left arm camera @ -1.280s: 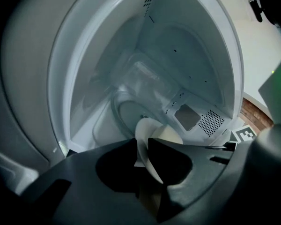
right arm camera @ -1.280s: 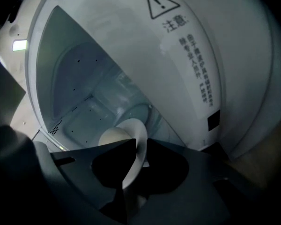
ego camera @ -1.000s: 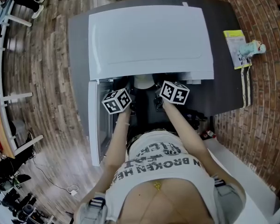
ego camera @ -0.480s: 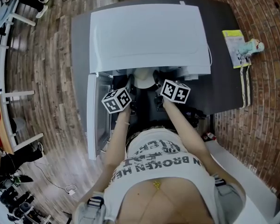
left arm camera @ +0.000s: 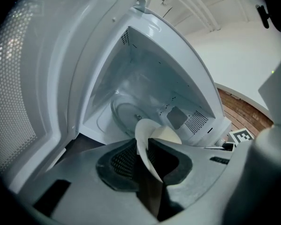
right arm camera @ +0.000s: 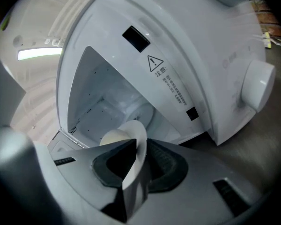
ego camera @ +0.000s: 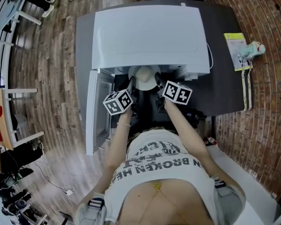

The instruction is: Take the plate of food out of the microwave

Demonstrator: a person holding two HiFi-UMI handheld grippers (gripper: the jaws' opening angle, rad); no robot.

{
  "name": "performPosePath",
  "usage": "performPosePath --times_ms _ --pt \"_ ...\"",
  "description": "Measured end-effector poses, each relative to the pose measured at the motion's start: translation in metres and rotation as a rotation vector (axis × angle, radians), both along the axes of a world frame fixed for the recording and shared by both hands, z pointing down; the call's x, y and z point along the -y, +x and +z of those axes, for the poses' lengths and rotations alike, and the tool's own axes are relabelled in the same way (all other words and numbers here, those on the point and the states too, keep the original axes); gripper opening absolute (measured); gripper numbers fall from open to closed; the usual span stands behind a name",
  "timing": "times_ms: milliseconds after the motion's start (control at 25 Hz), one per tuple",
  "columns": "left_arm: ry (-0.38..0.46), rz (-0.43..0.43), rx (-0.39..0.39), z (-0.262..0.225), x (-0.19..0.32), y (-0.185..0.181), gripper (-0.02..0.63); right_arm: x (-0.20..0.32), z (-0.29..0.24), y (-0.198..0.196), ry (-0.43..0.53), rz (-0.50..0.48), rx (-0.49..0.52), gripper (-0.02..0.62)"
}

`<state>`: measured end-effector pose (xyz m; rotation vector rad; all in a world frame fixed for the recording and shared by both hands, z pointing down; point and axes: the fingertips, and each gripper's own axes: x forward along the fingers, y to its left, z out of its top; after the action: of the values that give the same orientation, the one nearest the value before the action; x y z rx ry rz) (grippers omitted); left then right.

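dark table [ego camera: 227, 86]; microwave [ego camera: 150, 36] label [right arm camera: 160, 69] "注意"; left gripper [left arm camera: 143, 150], right gripper [right arm camera: 138, 159] fingers [right arm camera: 167, 167] clamp plate [ego camera: 145, 77].

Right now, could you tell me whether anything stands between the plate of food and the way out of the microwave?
Nothing visible does. The door is swung wide to the left, the opening is unobstructed, and the left claw and right claw each clamp the rim of the plate at the mouth of the microwave.
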<state>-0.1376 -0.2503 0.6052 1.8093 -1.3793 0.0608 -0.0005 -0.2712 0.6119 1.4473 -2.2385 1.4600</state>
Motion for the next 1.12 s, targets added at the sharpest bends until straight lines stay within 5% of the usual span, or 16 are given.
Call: performPosePath --times_ms 1120 --pt "0.009 -0.125 0.018 -0.013 -0.031 0.025 0.081 -0.017 -0.011 0.022 0.008 -0.120 0.030 0.064"
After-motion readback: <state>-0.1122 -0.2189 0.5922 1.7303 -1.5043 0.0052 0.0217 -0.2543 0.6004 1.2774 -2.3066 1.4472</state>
